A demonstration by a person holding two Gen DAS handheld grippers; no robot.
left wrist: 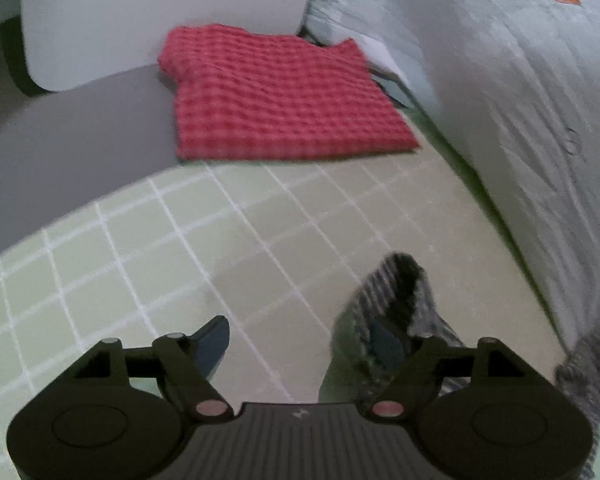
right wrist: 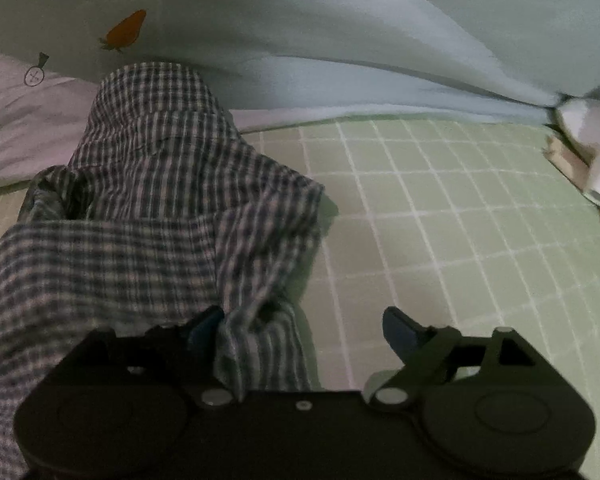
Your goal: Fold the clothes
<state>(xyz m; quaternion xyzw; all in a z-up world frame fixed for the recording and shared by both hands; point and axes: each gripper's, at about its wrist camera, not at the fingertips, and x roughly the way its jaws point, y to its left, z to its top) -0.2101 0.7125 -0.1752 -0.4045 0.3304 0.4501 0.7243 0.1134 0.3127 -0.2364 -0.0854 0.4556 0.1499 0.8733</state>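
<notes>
A black-and-white checked garment (right wrist: 140, 208) lies rumpled on the green grid sheet (right wrist: 440, 220). My right gripper (right wrist: 300, 330) is open; a fold of the checked cloth drapes between its fingers against the left finger (right wrist: 204, 326). In the left wrist view my left gripper (left wrist: 300, 344) is open, with an edge of the same checked garment (left wrist: 392, 304) bunched over its right finger. A folded red checked garment (left wrist: 276, 96) lies flat further ahead.
A pale quilt with a carrot print (left wrist: 520, 80) is heaped along the right and also shows in the right wrist view (right wrist: 300, 20). A white pillow (left wrist: 140, 12) stands behind the red garment on a grey sheet (left wrist: 80, 132).
</notes>
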